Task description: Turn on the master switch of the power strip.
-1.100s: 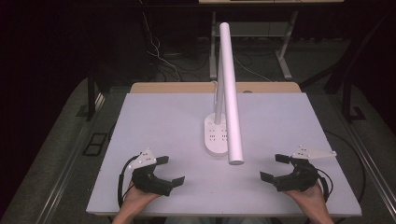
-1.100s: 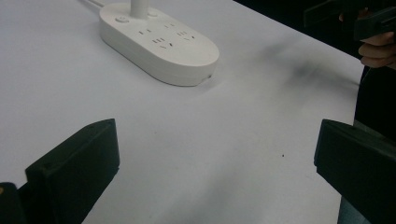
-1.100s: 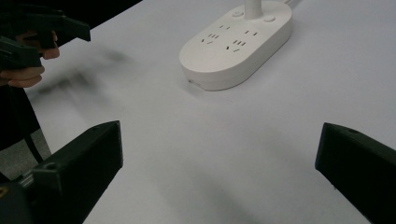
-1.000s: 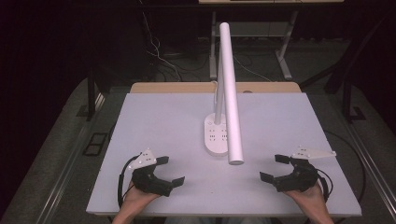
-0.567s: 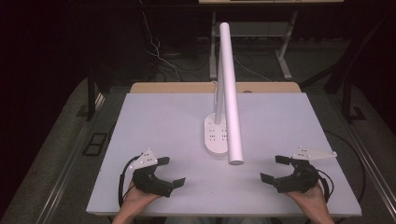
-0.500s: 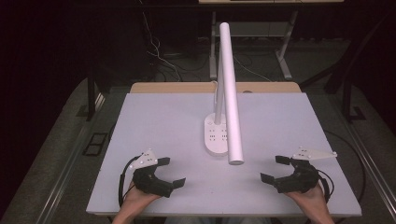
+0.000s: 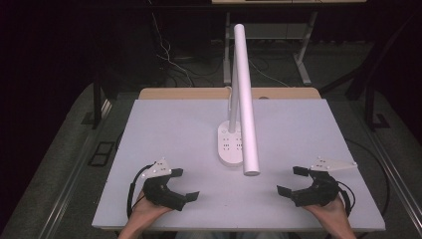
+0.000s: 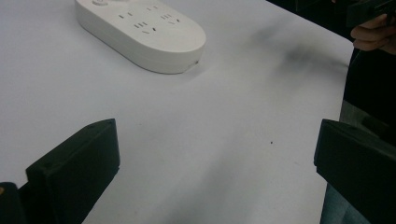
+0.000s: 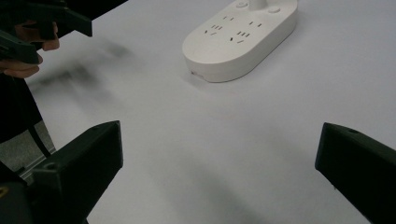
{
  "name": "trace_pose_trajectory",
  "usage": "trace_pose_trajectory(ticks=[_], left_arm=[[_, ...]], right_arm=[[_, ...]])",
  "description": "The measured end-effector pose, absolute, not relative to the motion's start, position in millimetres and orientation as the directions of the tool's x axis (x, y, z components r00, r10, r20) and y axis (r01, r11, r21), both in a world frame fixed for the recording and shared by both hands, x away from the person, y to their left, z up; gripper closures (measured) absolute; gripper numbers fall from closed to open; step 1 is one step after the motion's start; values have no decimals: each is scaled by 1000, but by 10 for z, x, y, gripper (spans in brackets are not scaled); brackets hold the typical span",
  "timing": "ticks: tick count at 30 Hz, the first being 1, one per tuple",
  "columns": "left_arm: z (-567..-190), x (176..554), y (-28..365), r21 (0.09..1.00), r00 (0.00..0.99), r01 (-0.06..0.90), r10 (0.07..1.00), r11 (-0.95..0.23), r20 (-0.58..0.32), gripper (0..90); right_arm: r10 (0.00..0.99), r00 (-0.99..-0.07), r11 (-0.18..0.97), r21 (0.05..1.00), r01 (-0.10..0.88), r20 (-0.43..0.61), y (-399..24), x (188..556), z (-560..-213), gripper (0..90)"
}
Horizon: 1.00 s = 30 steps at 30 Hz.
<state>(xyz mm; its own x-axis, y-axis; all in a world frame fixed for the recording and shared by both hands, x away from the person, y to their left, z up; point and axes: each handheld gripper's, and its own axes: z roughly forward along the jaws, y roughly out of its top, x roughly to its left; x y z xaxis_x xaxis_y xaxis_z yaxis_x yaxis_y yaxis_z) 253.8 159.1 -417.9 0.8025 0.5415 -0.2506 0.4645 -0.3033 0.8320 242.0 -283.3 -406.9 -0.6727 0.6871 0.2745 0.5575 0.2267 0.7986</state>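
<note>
Both tools, left tool [image 7: 180, 185] and right tool [image 7: 294, 181], gape wide and empty at lower frame; a careless reach could topple the centre desk lamp [image 7: 242, 99] on the tabletop [image 7: 164, 124].

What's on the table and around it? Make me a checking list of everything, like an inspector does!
Surface: white table top, flat, with faint grey smudges near the front.
Job's things: white desk lamp standing mid-table; its oval base carries socket slots, and its long tube head leans forward over the table.
Clutter: nothing seen.
Grippers: left gripper and right gripper both rest near the front edge, jaws wide apart, holding nothing and apart from the lamp.
Cables: a black cable loops from the left gripper; another trails from the right one; loose wires lie on the floor behind.
Surroundings: dark room, grey floor, table legs behind.
</note>
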Motion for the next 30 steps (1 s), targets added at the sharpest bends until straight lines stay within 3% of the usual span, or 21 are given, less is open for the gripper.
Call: trace_pose_trajectory(ticks=[30], left_arm=[[-3763, 2715, 1481, 798, 828, 461, 511, -387, -230, 0]], right_arm=[[681, -683, 245, 796, 554, 266, -2805, 2416, -4086, 4]])
